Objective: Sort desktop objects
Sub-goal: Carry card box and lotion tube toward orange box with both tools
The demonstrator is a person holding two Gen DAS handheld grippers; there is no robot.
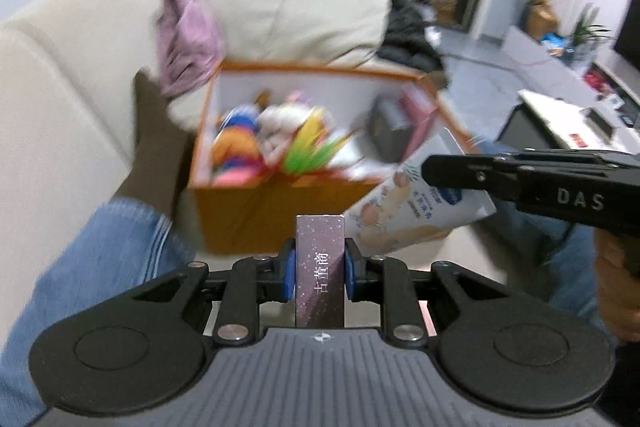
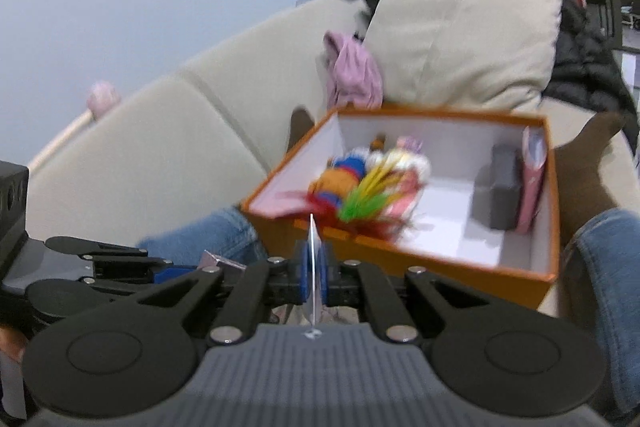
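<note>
My left gripper [image 1: 319,273] is shut on a slim purple box [image 1: 320,271] with white characters, held upright in front of an orange storage box [image 1: 256,215]. My right gripper [image 2: 314,277] is shut on a thin white snack pouch [image 2: 313,267], seen edge-on; the same pouch [image 1: 404,215] shows flat in the left wrist view, under the right gripper's black body [image 1: 540,183]. The orange box [image 2: 440,267] holds colourful toys [image 2: 368,187], a grey block [image 2: 502,187] and a pink packet [image 2: 534,183]. The left gripper [image 2: 176,273] appears at lower left of the right wrist view.
The box rests on a beige sofa [image 2: 160,155] between a person's jeans-clad legs [image 1: 100,259]. A large cushion [image 2: 468,39] and a pink cloth [image 2: 352,75] lie behind it. A dark jacket [image 2: 588,67] is at right. A white table [image 1: 576,123] stands at far right.
</note>
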